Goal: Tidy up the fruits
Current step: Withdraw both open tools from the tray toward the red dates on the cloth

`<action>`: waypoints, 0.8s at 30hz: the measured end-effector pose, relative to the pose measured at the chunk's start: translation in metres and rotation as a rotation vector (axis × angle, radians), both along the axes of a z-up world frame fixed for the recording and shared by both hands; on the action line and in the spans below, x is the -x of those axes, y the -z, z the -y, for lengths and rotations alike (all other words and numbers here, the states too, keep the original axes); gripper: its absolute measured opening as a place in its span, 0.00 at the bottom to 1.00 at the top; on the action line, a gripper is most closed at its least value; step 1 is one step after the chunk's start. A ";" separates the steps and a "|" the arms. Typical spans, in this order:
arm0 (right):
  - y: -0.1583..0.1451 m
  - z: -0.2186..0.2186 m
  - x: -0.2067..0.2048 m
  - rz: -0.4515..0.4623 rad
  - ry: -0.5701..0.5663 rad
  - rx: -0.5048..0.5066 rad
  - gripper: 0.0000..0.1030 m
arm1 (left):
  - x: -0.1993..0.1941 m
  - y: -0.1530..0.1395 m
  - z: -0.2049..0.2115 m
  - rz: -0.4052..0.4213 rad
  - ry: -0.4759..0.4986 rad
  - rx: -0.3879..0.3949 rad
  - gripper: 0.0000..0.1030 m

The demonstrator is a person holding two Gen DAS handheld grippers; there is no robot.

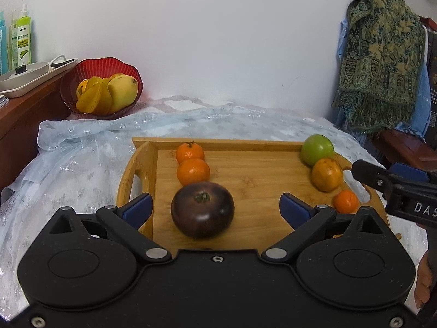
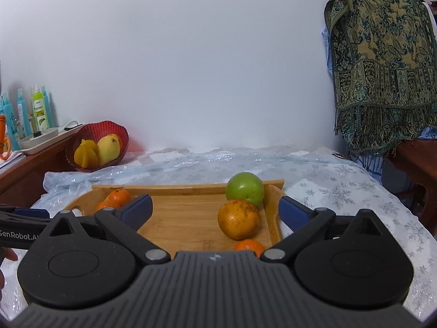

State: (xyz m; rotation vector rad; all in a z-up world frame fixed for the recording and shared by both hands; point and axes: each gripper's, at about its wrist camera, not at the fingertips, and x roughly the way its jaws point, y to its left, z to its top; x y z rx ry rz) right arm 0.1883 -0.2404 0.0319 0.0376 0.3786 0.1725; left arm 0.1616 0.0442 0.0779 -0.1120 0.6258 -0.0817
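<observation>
The left tongs (image 1: pixel 215 209) stand apart around a dark purple tomato (image 1: pixel 202 209) on the wooden tray (image 1: pixel 262 164), pads not touching it. Beyond it, 2 tangerines (image 1: pixel 193 171) line up. The right tongs (image 2: pixel 215 209) gape around an orange (image 2: pixel 238 219); behind sits a green apple (image 2: pixel 245 188).

On the wooden tray (image 1: pixel 254 180), a dark tomato (image 1: pixel 202 209) sits near-centre, stem up. Two tangerines (image 1: pixel 193 171) are lined up behind it, touching. Along the right edge a green apple (image 1: pixel 317 149), an orange (image 1: pixel 327 174) and a small tangerine (image 1: pixel 345 201) are ranged far to near.
</observation>
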 end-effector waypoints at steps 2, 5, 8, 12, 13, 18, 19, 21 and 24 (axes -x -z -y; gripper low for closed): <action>0.003 0.000 0.002 -0.009 -0.002 0.001 1.00 | 0.004 0.001 0.000 0.003 0.005 0.006 0.97; 0.008 0.000 0.007 -0.022 -0.001 -0.001 1.00 | 0.012 0.004 0.001 0.008 0.010 0.008 0.97; 0.012 0.000 0.013 -0.026 0.005 -0.010 1.00 | 0.018 0.008 0.001 0.003 0.014 -0.001 0.98; 0.016 -0.001 0.026 -0.001 0.004 -0.002 1.00 | 0.028 0.011 0.000 0.007 0.014 -0.004 0.98; 0.016 -0.001 0.028 -0.006 0.002 0.003 1.00 | 0.031 0.013 0.000 0.009 0.014 -0.002 0.98; 0.022 -0.001 0.043 -0.005 0.014 0.021 1.00 | 0.044 0.017 0.001 0.024 0.026 -0.010 0.99; 0.024 -0.002 0.045 -0.009 0.017 0.028 1.00 | 0.047 0.018 0.001 0.025 0.026 -0.015 0.99; 0.027 -0.002 0.050 -0.017 0.023 0.037 1.00 | 0.051 0.021 0.002 0.021 0.025 -0.021 0.99; 0.033 -0.003 0.057 -0.029 0.016 0.039 1.00 | 0.059 0.026 0.003 0.008 0.032 -0.017 0.99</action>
